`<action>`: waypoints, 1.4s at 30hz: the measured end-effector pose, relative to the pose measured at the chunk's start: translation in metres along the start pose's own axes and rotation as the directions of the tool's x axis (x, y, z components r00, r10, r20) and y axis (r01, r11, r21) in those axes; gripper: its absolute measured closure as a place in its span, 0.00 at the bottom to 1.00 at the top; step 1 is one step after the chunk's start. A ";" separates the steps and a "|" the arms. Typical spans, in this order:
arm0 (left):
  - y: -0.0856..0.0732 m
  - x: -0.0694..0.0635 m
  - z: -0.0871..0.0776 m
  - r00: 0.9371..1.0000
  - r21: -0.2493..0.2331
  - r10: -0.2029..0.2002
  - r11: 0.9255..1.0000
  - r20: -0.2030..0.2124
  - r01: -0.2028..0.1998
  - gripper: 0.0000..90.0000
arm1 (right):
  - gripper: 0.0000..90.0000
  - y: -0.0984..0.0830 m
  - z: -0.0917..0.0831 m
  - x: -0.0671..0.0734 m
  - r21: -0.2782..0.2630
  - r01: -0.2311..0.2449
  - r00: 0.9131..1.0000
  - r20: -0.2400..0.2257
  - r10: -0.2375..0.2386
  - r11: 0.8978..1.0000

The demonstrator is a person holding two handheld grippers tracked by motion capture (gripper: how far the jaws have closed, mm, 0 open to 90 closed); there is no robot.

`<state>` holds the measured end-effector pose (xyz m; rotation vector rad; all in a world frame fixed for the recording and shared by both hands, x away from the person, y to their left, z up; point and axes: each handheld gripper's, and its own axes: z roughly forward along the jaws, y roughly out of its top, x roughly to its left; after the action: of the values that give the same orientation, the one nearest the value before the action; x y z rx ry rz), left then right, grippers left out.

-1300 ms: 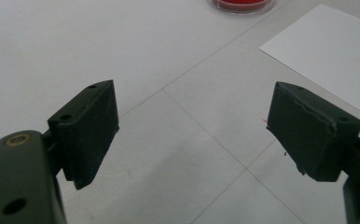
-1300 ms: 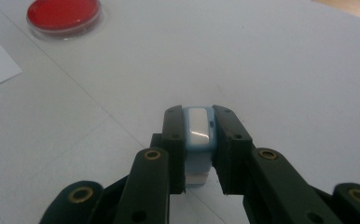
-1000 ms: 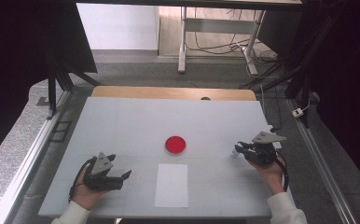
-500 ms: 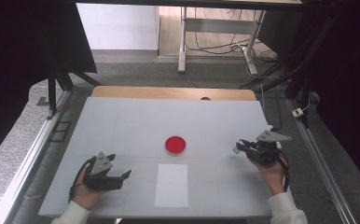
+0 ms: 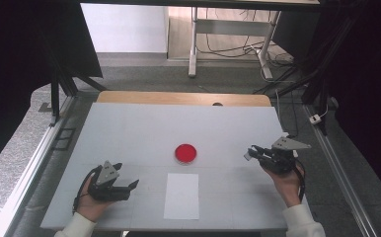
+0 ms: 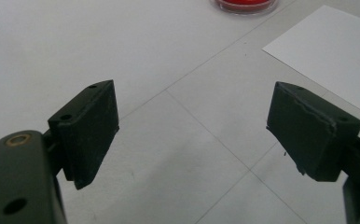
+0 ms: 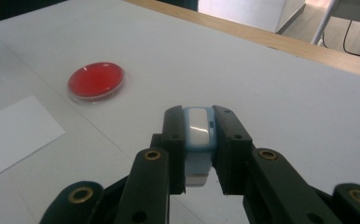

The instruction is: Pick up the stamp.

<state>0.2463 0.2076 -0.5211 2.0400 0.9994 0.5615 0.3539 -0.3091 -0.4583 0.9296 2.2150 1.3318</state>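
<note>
left tongs [image 5: 132, 185]: jaws wide apart, hand low on table | right tongs [image 5: 249, 152]: jaws clamped, raised

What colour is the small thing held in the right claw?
Light blue with a white face; the stamp shows best in the right gripper view, clamped in the right claw.

A red dish [image 5: 185, 153] and white sheet [image 5: 181, 195] are lying on the pale grey worktop [image 5: 129, 133]; the black right gripper [image 7: 199, 122] is showing a light-blue, white-topped block [image 7: 198, 128].
</note>
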 end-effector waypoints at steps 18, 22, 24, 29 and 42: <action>0.000 -0.001 0.000 1.000 0.001 0.003 1.000 -0.005 -0.003 0.18 | 0.83 0.010 0.004 0.018 -0.042 0.006 0.998 -0.065 -0.009 0.999; 0.000 -0.001 0.001 1.000 0.001 0.003 1.000 -0.005 -0.003 0.18 | 0.83 0.012 0.007 0.023 -0.045 0.011 0.997 -0.079 -0.015 0.999; 0.000 -0.001 0.001 1.000 0.001 0.005 1.000 -0.004 -0.005 0.18 | 0.83 0.013 0.009 0.026 -0.047 0.015 0.996 -0.086 -0.019 0.999; 0.000 -0.001 0.002 1.000 0.002 0.004 1.000 -0.006 -0.004 0.18 | 0.83 0.016 0.011 0.032 -0.053 0.019 0.994 -0.105 -0.024 0.998; 0.000 -0.001 0.002 1.000 0.001 0.006 1.000 -0.008 -0.006 0.18 | 0.83 0.019 0.023 0.049 -0.049 0.033 0.989 -0.145 -0.040 0.998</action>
<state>0.2469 0.2060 -0.5220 2.0431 0.9989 0.5729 0.3400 -0.2540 -0.4522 0.7939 2.2867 1.4708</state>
